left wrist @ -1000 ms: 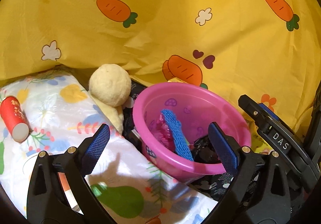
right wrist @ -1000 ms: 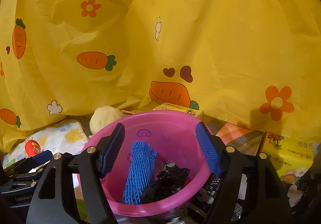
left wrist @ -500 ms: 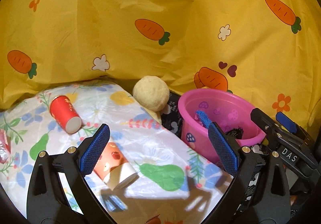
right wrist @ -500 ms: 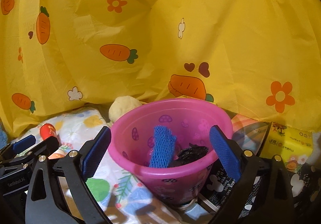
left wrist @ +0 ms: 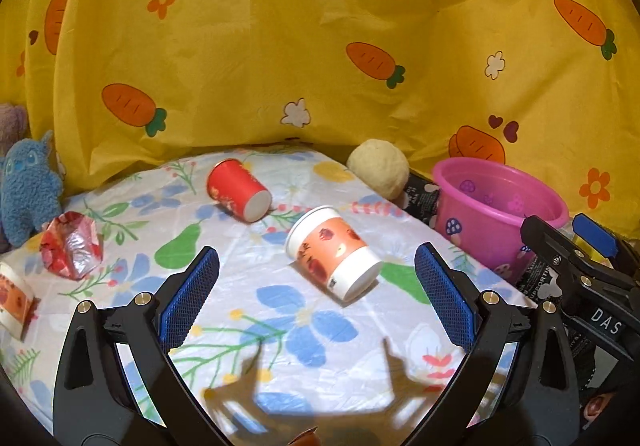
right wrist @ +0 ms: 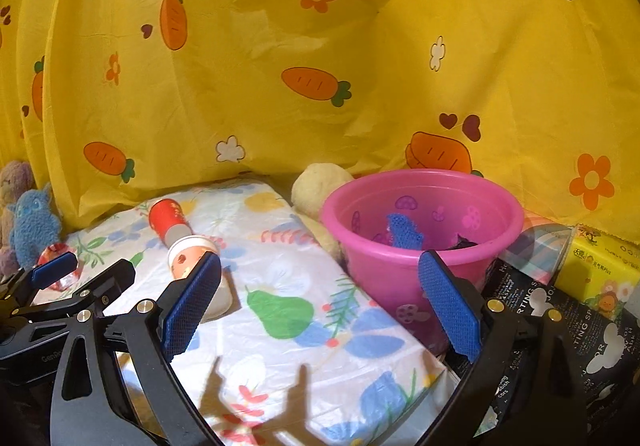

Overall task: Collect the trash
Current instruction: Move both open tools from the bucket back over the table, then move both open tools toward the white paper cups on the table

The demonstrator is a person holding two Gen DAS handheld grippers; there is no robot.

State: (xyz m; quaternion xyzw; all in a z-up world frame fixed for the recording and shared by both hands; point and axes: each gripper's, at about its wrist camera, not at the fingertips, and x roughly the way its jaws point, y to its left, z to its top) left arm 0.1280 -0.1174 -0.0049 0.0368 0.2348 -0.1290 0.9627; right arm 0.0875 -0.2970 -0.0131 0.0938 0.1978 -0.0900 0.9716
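Only the left wrist view shows the crumpled red foil wrapper (left wrist: 71, 245) whole, plus a partly cropped cup (left wrist: 12, 304) at its left edge; only the right wrist view looks into the pink plastic bucket (right wrist: 424, 242), where blue foam netting (right wrist: 403, 231) and a dark scrap (right wrist: 464, 244) lie, and takes in the yellow tissue pack (right wrist: 604, 266) beyond it.

The left tongs (left wrist: 316, 298) hang wide open and empty over the floral plastic sheet (left wrist: 280, 326) — a white paper cup with orange print (left wrist: 332, 252) lies on its side just ahead, between the blue ribbed pads (left wrist: 188, 296), apart from them. A glossy red paper cup (left wrist: 239, 189) lies tipped farther back, near a round cream plush ball (left wrist: 378, 168).

The right tongs (right wrist: 320, 306) are likewise spread wide with nothing held; the bucket stands just behind the right pad, the white cup partly hidden by the left one. A fuzzy blue plush toy (left wrist: 26, 190) sits against the yellow carrot-print cloth (left wrist: 320, 46).
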